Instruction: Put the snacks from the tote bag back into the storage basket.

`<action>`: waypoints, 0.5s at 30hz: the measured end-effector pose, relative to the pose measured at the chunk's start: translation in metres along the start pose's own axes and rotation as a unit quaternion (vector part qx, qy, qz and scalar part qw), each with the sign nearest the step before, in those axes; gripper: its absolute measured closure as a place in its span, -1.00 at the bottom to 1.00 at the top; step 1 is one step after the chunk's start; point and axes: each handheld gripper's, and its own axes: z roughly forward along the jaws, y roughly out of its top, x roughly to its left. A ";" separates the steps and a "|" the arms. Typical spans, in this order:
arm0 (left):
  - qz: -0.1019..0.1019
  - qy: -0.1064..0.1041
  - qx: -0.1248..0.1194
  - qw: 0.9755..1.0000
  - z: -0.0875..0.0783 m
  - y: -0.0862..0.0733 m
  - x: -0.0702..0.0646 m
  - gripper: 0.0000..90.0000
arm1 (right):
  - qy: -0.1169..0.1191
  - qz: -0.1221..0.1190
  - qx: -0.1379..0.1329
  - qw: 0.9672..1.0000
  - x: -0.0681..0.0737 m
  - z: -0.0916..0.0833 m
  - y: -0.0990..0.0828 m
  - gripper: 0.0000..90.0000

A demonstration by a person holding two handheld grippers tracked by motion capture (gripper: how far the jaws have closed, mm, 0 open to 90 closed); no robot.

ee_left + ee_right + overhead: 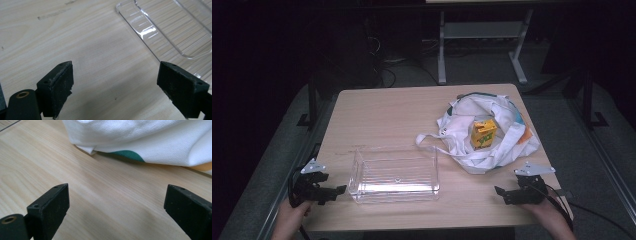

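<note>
Yellow carton [483, 134] sitting inside white bag [462, 116] near counter's right edge; nothing moved yet; left claw [343, 189], right claw [498, 192] gaping empty beside clear tray [394, 192].

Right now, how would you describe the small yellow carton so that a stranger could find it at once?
Start at the wooden table and look to its right half, where a crumpled white cloth bag lies open. The yellow carton stands inside that bag. It is the one bright, boxy thing there, unlike the clear plastic tray to the left.
</note>
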 end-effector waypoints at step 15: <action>0.012 -0.006 0.006 1.000 0.001 0.001 -0.004 -0.70 | 0.004 -0.009 0.001 1.000 0.005 -0.025 0.013 -0.62</action>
